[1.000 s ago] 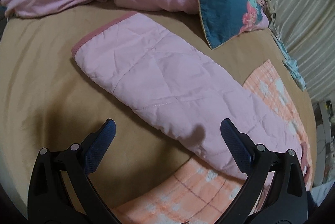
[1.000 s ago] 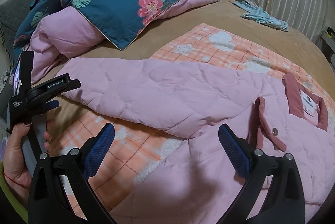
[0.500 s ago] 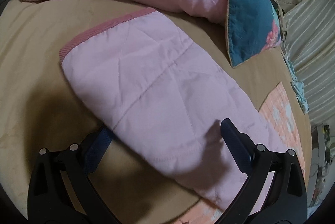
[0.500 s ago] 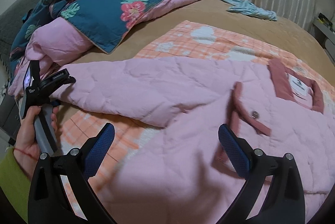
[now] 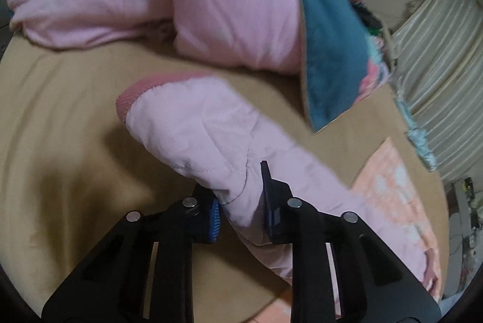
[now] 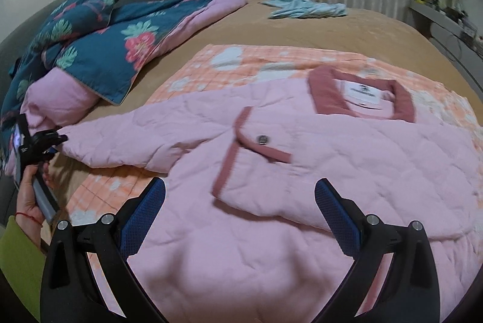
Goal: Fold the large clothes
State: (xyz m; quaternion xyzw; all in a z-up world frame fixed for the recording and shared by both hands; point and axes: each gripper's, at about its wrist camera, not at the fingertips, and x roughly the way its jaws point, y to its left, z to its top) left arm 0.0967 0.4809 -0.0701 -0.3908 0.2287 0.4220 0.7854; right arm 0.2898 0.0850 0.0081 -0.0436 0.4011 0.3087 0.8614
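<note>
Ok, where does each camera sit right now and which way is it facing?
Left wrist: on the left gripper, angled down at the jacket sleeve its jaws have just closed on; only its own fingers show.
Right wrist: on the open right gripper, looking down across the pink jacket on the bed; the person's left hand shows at left.
Shared: the sleeve, the floral duvet.

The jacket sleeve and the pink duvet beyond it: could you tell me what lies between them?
Only bare tan bedsheet separates the sleeve from the duvet, seen in the left wrist view.
</note>
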